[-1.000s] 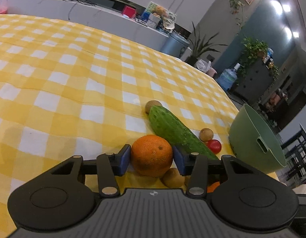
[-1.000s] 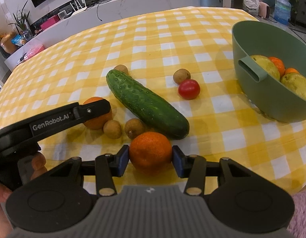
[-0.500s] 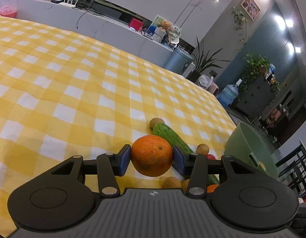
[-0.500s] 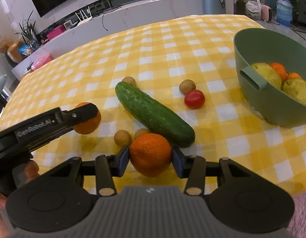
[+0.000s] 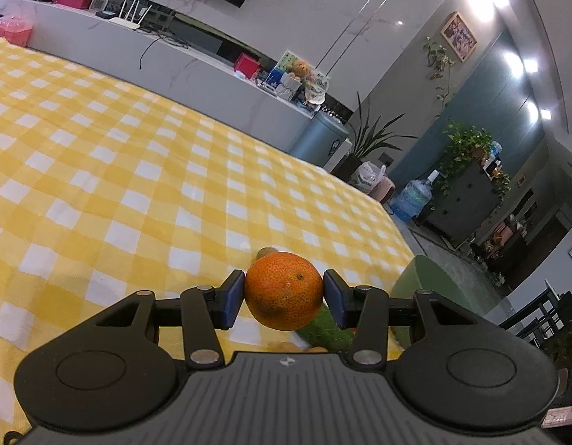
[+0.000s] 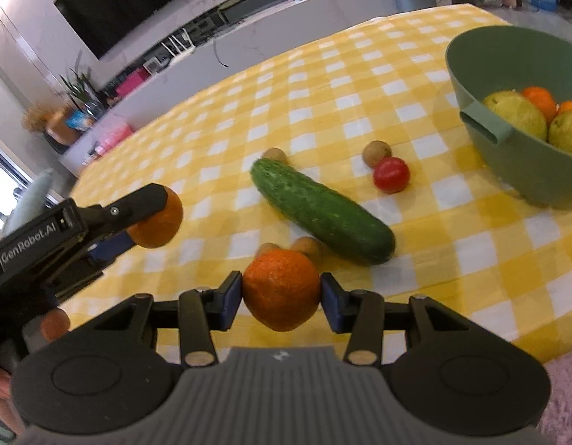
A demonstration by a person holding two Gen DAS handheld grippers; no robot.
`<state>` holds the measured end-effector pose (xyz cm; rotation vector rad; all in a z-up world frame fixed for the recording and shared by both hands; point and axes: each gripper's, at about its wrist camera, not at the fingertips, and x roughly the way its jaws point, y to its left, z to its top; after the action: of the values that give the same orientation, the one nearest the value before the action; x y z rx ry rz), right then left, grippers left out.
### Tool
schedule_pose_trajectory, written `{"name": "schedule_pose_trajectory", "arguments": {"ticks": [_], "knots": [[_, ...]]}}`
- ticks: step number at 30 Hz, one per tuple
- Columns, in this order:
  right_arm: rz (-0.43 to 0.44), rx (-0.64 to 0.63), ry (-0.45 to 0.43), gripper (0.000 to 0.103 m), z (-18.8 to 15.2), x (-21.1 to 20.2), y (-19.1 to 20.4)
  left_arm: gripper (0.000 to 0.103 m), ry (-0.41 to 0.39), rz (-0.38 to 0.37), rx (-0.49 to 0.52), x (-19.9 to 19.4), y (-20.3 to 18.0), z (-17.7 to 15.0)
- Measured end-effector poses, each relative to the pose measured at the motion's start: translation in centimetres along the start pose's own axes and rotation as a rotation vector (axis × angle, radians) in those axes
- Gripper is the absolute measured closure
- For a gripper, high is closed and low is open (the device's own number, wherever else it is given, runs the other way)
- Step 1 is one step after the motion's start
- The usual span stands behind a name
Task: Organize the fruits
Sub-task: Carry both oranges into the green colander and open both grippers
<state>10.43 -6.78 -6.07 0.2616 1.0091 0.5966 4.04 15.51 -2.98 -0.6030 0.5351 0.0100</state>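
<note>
Right wrist view, near to far: right tongs [image 6: 282, 298] clamped on an orange [image 6: 281, 289], both blue pads pressed to its flanks, fruit clear of the yellow checked cloth [image 6: 323, 85]. Just beyond, two small brown fruits [image 6: 304, 246] on the cloth, then a cucumber [image 6: 321, 210], long axis running from 10 o'clock to 4 o'clock. Past its far end, one more brown fruit [image 6: 274, 155]; at 1 o'clock, a tomato [image 6: 391, 174] touching another brown fruit [image 6: 375, 152]. At 2 o'clock, well apart, the green bowl [image 6: 526, 170], already holding yellow fruit and oranges, handle facing the tongs. Off at 9 o'clock, left tongs [image 6: 152, 218] gripping a second orange [image 6: 160, 222], also off the cloth.

Left wrist view: left tongs [image 5: 284, 296] closed on that orange [image 5: 284, 291], pads tight on both sides; bowl rim [image 5: 430, 278] low at 3 o'clock.

Judged from this: bowl lying nearer the right tongs, so probably right orange in first, carried toward 2 o'clock, over the cucumber's near end and the rim.
</note>
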Motion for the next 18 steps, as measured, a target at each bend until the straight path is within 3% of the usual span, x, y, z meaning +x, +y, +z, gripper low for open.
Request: {"name": "schedule_pose_trajectory", "arguments": {"ticks": [10,18], "knots": [[0.141,0.132,-0.054,0.06,0.5,-1.9,-1.3,0.051,-0.019,-0.029,0.026,-1.2,-2.6,0.3],[0.178,0.239,-0.241,0.06,2.7,-6.9,-3.3,0.051,-0.02,-0.068,0.099,-1.1,-7.4,0.6]]}}
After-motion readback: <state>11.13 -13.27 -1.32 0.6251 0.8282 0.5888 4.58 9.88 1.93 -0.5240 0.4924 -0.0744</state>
